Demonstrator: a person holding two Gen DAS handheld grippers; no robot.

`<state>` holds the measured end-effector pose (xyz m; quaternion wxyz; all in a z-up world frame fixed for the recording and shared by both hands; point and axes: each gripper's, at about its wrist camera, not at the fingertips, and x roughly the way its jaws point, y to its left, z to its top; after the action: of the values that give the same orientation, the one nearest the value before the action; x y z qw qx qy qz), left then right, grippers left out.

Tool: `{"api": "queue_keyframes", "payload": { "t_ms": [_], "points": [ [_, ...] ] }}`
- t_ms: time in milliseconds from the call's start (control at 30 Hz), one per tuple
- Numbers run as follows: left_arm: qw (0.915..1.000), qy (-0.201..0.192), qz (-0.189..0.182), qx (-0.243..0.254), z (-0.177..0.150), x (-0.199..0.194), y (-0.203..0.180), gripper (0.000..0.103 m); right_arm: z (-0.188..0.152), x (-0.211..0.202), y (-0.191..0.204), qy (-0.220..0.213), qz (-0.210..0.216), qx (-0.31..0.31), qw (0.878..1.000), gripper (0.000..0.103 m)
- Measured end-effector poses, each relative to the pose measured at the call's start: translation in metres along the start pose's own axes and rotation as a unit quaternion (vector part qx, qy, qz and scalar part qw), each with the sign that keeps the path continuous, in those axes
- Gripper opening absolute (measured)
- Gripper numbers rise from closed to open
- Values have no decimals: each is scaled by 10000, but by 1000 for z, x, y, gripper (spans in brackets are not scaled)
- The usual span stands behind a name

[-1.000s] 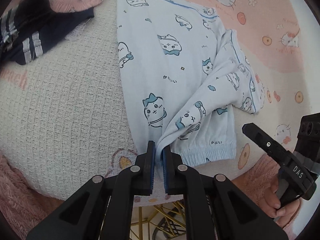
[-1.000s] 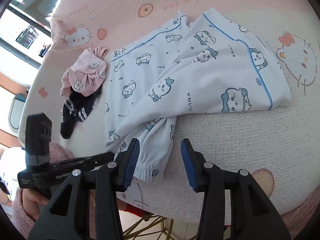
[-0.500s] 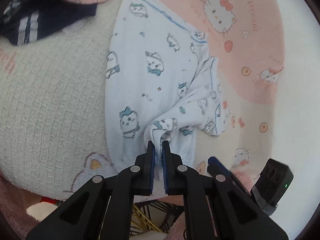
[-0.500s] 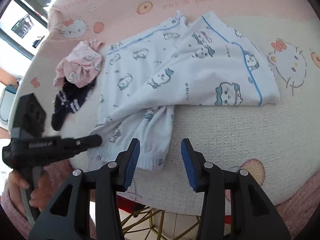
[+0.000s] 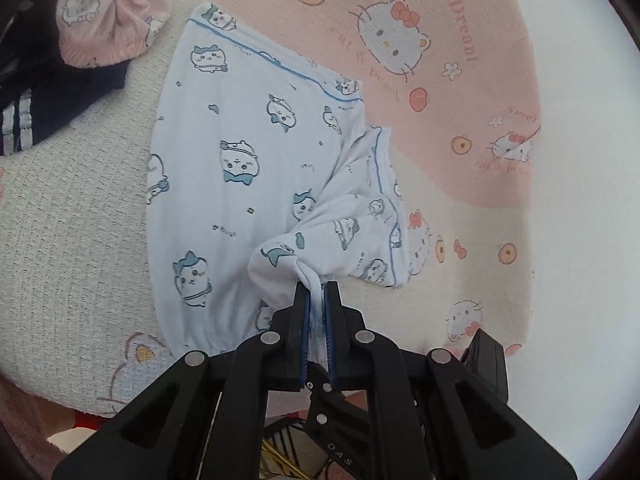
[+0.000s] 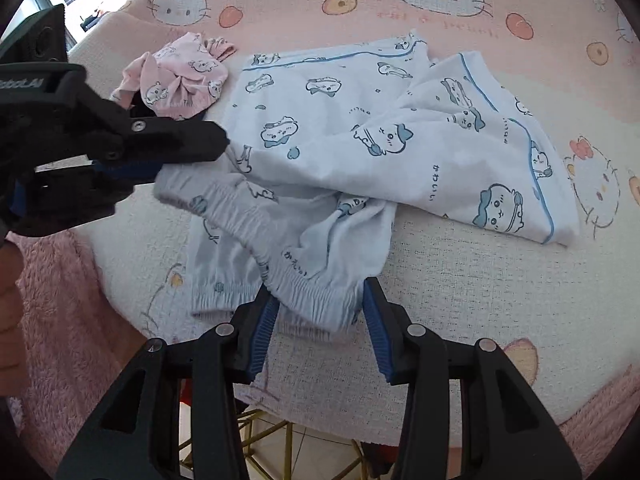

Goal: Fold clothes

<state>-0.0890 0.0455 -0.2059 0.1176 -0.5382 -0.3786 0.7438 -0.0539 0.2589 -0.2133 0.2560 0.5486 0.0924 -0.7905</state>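
Clearly, the left gripper (image 5: 316, 304) was clenched on a pinch of the pajama pants' (image 5: 240, 184) waistband, lifting it off the blanket (image 5: 60, 240). The right gripper (image 6: 320, 320) stood half open, its fingers (image 6: 260, 332) straddling the elastic waistband (image 6: 312, 300) without squeezing. The pants lay spread on the blanket, near its front edge. Only the left view showed a navy garment (image 5: 48, 108) under the pink one (image 5: 108, 12); the right view showed a hand (image 6: 8, 300).
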Motion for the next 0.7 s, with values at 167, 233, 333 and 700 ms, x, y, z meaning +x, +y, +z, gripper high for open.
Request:
{"api": "queue_keyframes", "payload": {
  "t_ms": [167,233,333,700],
  "points": [
    [9982,-201,279,-484,-2,-1,30,7,-8,5,-17,297,-350,182,9988,43],
    [9983,-146,334,-459,-4,1,34,7,-11,-2,-28,266,-403,398,9980,43],
    [9989,121,346,-284,-15,8,34,7,-16,-5,-42,394,-306,698,9963,43],
    [9942,329,1016,110,-24,9,35,8,-25,-31,-36,538,500,351,9967,43]
  ]
}}
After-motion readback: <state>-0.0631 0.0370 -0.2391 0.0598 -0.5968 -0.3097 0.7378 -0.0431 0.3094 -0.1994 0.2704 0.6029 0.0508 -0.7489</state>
